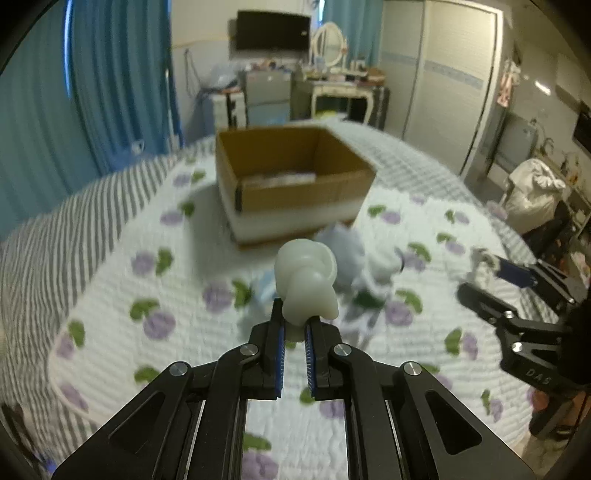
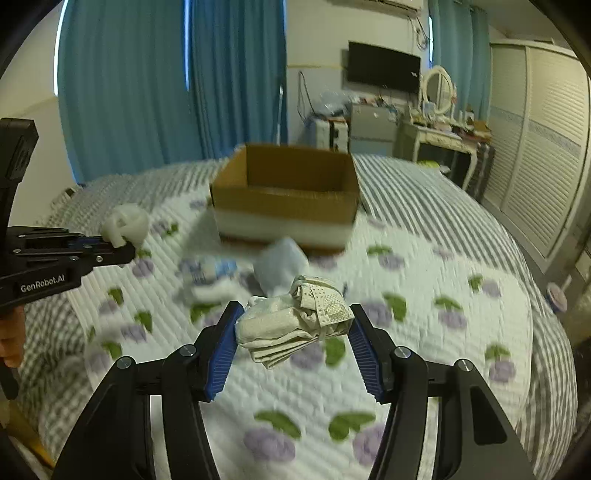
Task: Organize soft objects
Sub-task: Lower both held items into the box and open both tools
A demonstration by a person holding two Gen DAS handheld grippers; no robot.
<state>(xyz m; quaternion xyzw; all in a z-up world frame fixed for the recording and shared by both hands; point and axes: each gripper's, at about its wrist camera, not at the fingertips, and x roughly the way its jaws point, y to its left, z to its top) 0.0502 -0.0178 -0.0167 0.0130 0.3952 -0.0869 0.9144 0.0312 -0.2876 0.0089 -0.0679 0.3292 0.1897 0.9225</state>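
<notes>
My left gripper (image 1: 294,325) is shut on a white soft toy (image 1: 307,282) and holds it above the bed; the toy also shows in the right wrist view (image 2: 125,223). My right gripper (image 2: 293,328) is shut on a folded beige cloth bundle (image 2: 295,319), held above the quilt. An open cardboard box (image 1: 291,184) stands on the bed beyond both grippers; it also shows in the right wrist view (image 2: 286,195). A pale blue soft object (image 2: 280,264) and white and blue soft items (image 2: 207,273) lie in front of the box.
The bed has a white quilt with purple flowers (image 2: 424,277) over a striped cover (image 1: 92,206). Blue curtains (image 2: 147,92), a dressing table with mirror (image 2: 439,122), a wall TV (image 1: 273,31) and a wardrobe (image 2: 535,166) stand beyond the bed.
</notes>
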